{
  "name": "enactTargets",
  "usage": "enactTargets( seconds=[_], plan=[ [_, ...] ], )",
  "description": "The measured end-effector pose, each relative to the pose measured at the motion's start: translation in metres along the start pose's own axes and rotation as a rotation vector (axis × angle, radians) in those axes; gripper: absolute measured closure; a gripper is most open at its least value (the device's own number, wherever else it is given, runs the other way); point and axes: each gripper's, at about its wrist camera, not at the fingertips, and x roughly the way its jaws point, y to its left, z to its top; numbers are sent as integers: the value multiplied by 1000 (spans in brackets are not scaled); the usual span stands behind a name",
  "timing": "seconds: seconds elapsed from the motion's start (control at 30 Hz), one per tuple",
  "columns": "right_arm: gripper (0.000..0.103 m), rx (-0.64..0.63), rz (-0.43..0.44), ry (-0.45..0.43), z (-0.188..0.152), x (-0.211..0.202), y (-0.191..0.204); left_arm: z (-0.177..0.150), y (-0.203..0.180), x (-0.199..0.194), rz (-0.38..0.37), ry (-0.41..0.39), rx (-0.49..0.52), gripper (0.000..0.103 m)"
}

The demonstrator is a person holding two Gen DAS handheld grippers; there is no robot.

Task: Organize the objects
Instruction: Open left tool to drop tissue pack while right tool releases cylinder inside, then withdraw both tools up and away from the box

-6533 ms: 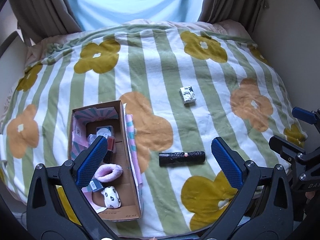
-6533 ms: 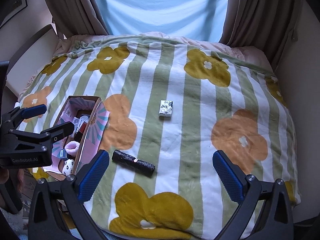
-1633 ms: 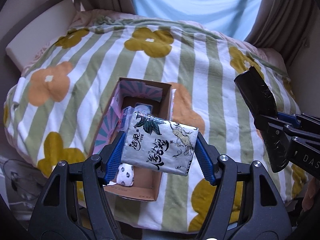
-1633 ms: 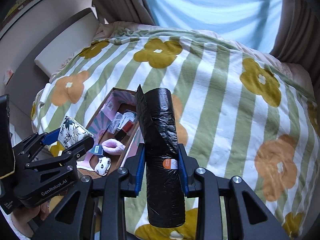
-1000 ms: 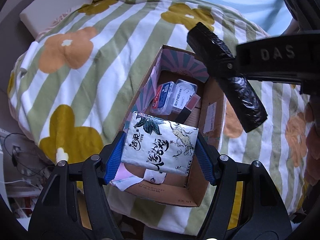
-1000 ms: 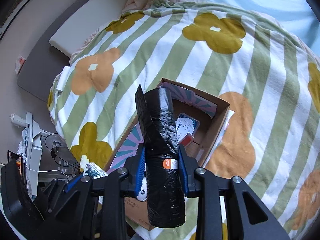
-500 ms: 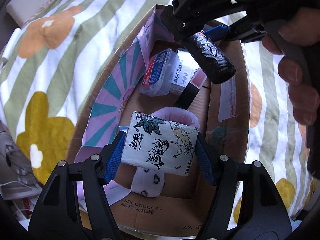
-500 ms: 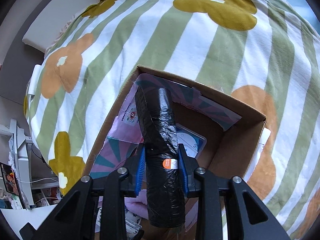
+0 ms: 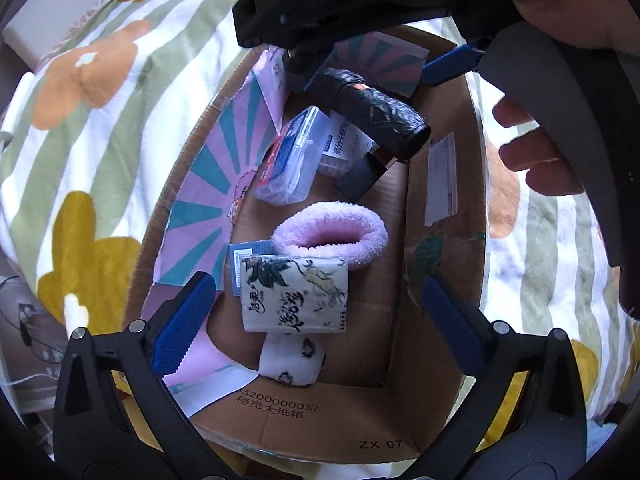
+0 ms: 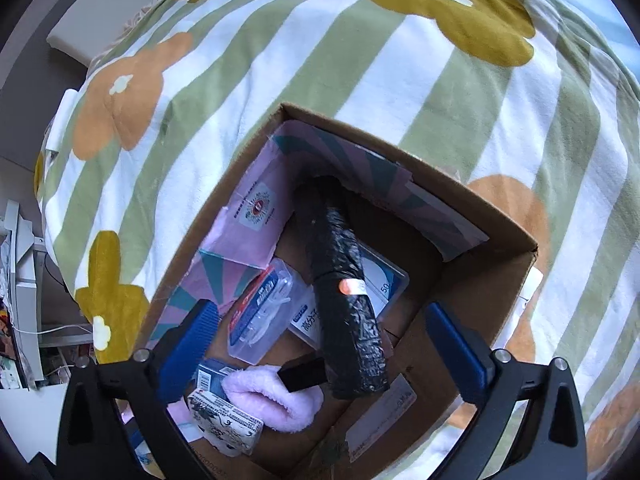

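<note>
Both grippers have just been letting go: half a second ago the left gripper (image 9: pixel 316 312) was clamping the printed tissue pack (image 9: pixel 294 294) and the right gripper (image 10: pixel 320 340) was clamping the black bag roll (image 10: pixel 346 300); now both sets of blue fingers are standing wide apart with nothing pressed between them.

In the left wrist view the tissue pack is lying inside the cardboard box (image 9: pixel 404 436), between the spread fingers but clear of both pads. It is overlapping the pink fuzzy slipper (image 9: pixel 332 232) at its 12 o'clock edge and covering most of a white spotted item (image 9: pixel 292 360) at 6 o'clock, which is too hidden to identify. A blue packet (image 9: pixel 250 248) is peeking out at the pack's 11 o'clock corner, mostly covered.

The bag roll is resting in the far half of the box (slanting, with its upper end leaning toward the pink-and-teal liner (image 10: pixel 256 216)), lying across a clear plastic case (image 10: pixel 260 320) and a white labelled box (image 10: pixel 384 280). A small dark block (image 10: pixel 302 372) is sitting at the roll's lower end, unclear what it is.

At 1 o'clock in the left view, the right gripper's black body and a person's hand (image 9: pixel 536 148) are filling the frame, cut off by the edge. The box is sitting on a striped floral blanket (image 10: pixel 440 80).
</note>
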Motion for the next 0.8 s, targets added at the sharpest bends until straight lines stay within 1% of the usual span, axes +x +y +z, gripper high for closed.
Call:
enactTargets(
  seconds=[0.27, 0.47, 0.63, 0.8],
  plan=[
    [0, -6, -17, 3, -15, 1, 1, -3, 4, 1, -13, 15, -14, 0],
    [0, -5, -17, -12, -15, -6, 5, -6, 3, -6, 5, 1, -20, 0],
    [0, -16, -20, -25, -17, -27, 9, -1, 2, -22, 8, -17, -13, 0],
    [0, -22, -35, -46, -25, -63, 13, 7, -1, -49, -8, -36, -11, 0]
  ],
)
